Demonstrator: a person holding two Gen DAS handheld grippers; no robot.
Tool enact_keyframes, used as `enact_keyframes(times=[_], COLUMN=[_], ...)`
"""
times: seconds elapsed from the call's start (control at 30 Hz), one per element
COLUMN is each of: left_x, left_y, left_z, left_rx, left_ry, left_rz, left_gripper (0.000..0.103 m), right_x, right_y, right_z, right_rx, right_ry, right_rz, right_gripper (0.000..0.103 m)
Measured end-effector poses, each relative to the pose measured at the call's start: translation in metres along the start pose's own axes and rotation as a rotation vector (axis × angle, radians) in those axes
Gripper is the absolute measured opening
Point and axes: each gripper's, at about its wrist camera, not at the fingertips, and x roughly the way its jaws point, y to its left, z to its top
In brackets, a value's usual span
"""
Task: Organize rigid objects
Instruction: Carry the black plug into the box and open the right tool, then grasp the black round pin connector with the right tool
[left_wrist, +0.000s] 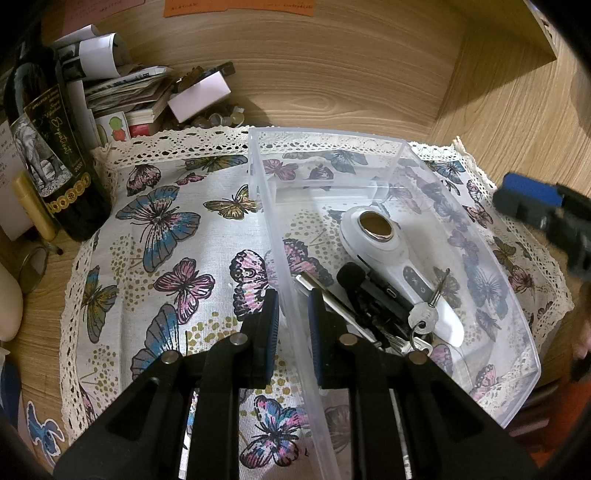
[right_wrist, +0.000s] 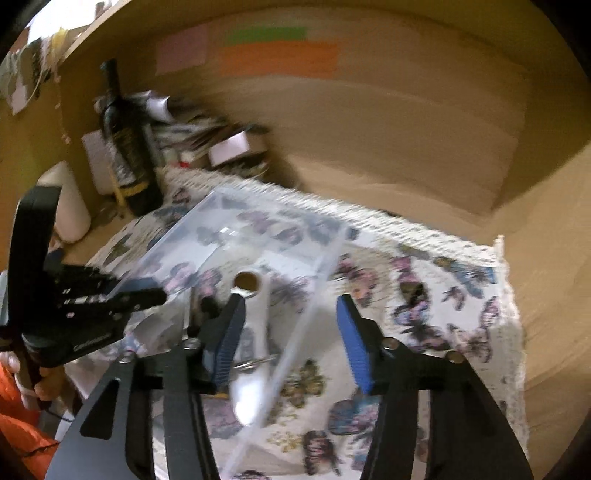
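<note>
A clear plastic bin (left_wrist: 517, 332) stands on a butterfly-print cloth (left_wrist: 166, 229). In it lie a white handheld device with a gold ring (left_wrist: 384, 243), a black gadget (left_wrist: 369, 291), a metal pen-like stick (left_wrist: 325, 291) and keys (left_wrist: 423, 317). My left gripper (left_wrist: 293, 314) straddles the bin's left wall with its jaws close on either side, gripping it. My right gripper (right_wrist: 291, 317) is open and empty, hovering over the bin's right wall (right_wrist: 314, 306); the view is blurred. It also shows at the right edge of the left wrist view (left_wrist: 532, 203).
A dark wine bottle (left_wrist: 51, 155) stands at the left, with stacked papers and boxes (left_wrist: 147, 92) behind it. A wooden back wall (left_wrist: 332, 74) with sticky notes closes the desk. Round glasses (left_wrist: 35, 266) lie left of the cloth.
</note>
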Motion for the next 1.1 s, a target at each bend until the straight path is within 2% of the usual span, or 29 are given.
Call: enact_keyframes(times=[0.27,0.43,0.83,0.9,0.97,1.03,1.1], left_x=[0.0,0.0,-0.001,-0.001,-0.001,-0.001,-0.001], left_y=[-0.001,-0.001,-0.001,-0.001,-0.001,-0.001,-0.001], left_z=[0.0,0.0,0.0,0.0,0.0,0.0,0.0], left_rx=[-0.001,-0.001,-0.001,-0.003,-0.002,-0.002,-0.002], left_ry=[-0.001,-0.001,-0.002,-0.001,-0.002,-0.002,-0.001], left_rz=[-0.003,-0.003,-0.003,-0.005,-0.005,-0.005,-0.006], left_gripper=[0.015,0.015,0.015,0.015,0.015,0.015,0.015], right_x=[0.01,0.048,0.126,0.131,0.134,0.131,0.126], right_y=[-0.043,-0.07,-0.099,-0.099,-0.098,-0.095,-0.091], right_z=[0.015,0.019,0.009,0.006,0.004,0.003,0.003], right_rx=[0.082,0.126,0.18,0.176,0.169,0.162,0.15], right_ry=[-0.017,0.059,0.22,0.233,0.253,0.253,0.239], right_rz=[-0.116,-0.158,-0.167,-0.169,-0.151,-0.141,-0.148], right_gripper=[0.051,0.051,0.051,0.045,0.023,0.014,0.012])
